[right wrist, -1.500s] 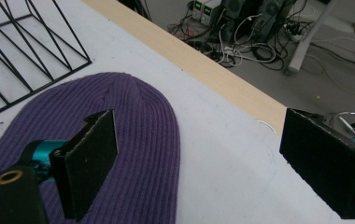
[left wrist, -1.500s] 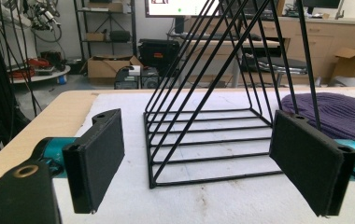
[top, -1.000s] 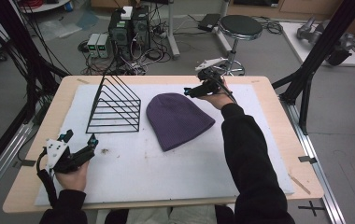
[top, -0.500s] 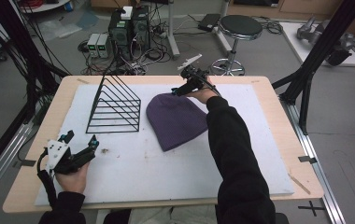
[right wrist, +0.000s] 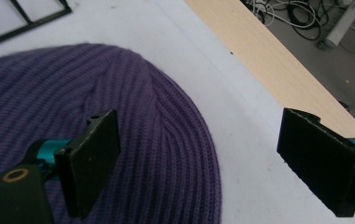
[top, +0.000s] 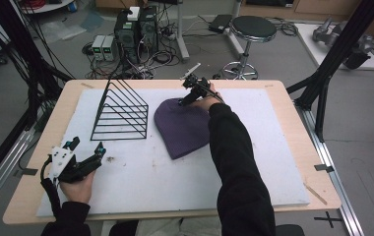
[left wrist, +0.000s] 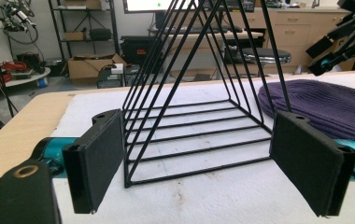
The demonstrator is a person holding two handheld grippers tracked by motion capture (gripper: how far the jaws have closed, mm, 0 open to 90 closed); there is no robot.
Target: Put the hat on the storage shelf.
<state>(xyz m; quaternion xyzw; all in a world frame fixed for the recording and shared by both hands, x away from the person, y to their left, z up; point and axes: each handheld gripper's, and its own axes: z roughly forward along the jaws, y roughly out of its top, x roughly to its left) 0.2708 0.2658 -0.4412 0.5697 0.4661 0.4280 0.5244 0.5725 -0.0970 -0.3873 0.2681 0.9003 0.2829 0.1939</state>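
Note:
A purple knitted beanie (top: 182,128) lies flat in the middle of the white mat (top: 140,191). My right gripper (top: 187,97) hovers over the beanie's far rounded end, open. In the right gripper view one jaw hangs above the purple knit (right wrist: 133,130) and the other above the bare mat beside it. My left gripper (top: 94,155) rests open near the mat's front left. In the left gripper view its jaws frame the black wire rack (left wrist: 199,116), with the beanie (left wrist: 325,105) at the right.
The black triangular wire rack (top: 121,113) stands on the mat's back left, just left of the beanie. The wooden table edge (right wrist: 269,65) runs close behind the right gripper. A stool (top: 253,29), computers and cables lie on the floor beyond the table.
My right gripper has travelled left along the back of the table, from beside the beanie's far right to above its rounded far end. The left gripper has stayed put.

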